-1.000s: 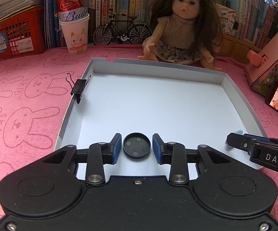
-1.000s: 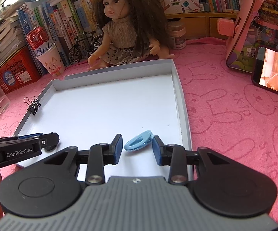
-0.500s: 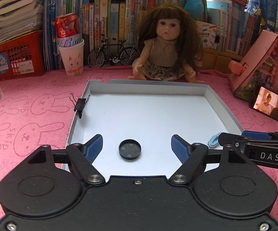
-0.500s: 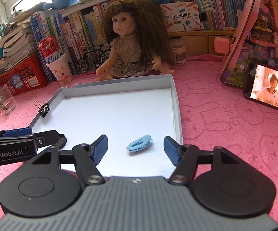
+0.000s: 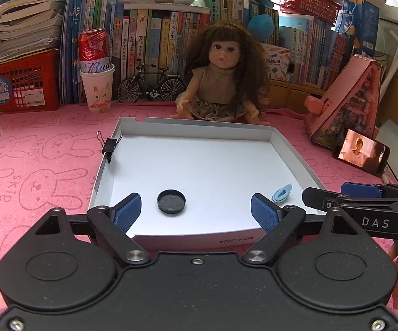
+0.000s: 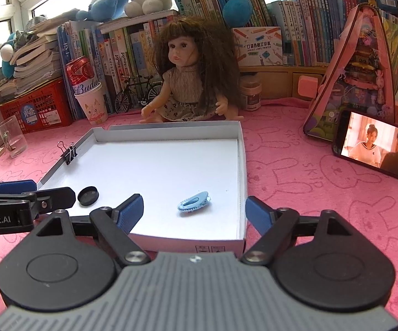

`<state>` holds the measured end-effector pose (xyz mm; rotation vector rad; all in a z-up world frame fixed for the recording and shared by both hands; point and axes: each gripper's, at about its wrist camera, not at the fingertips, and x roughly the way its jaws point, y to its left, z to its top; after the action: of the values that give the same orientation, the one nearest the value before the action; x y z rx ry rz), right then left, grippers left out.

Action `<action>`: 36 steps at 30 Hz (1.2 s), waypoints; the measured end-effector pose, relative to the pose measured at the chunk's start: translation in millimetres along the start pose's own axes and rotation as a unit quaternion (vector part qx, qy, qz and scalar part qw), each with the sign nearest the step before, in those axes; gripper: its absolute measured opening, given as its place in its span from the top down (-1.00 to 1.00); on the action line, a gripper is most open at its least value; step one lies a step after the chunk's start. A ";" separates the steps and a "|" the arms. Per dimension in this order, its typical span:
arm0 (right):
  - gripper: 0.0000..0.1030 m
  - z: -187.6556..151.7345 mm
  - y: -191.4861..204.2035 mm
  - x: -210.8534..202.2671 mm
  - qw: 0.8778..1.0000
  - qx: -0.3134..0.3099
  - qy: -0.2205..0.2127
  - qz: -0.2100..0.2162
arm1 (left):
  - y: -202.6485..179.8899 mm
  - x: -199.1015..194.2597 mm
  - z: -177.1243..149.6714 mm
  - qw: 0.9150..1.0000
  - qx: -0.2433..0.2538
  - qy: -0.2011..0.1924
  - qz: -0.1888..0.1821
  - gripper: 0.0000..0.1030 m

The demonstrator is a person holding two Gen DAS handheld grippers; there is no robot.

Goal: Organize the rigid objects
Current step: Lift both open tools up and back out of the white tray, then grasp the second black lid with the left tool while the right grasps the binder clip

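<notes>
While both grippers are hanging over the near edge of the white tray, their jaws are spreading wider and pinching nothing. The left gripper is pointing down into the tray's near left part, and the black cap is lying flat on the tray floor just ahead of it, between the lines of its two blue pads, a little toward the left pad, touching neither. The right gripper is aiming at the tray's near right corner; the blue clip is lying on the floor just ahead, roughly midway between its fingers and clear of both. Its right finger is sitting outside the tray's right wall, over the pink cloth. Cap and clip are lying well apart. A binder clip is gripping the tray's left wall, farther back. A doll is sitting just behind the tray's far wall.
</notes>
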<state>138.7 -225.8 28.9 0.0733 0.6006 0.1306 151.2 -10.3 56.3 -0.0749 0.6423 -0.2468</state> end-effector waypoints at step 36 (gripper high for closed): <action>-1.00 -70.1 10.2 -55.2 0.993 -0.065 -0.091 0.024 | 4.1 -43.0 -76.4 0.999 0.024 -0.025 0.003 -0.74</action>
<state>52.8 -221.5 3.1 -0.0263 0.4078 0.2068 72.9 5.0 19.7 -0.0319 0.5860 -0.2533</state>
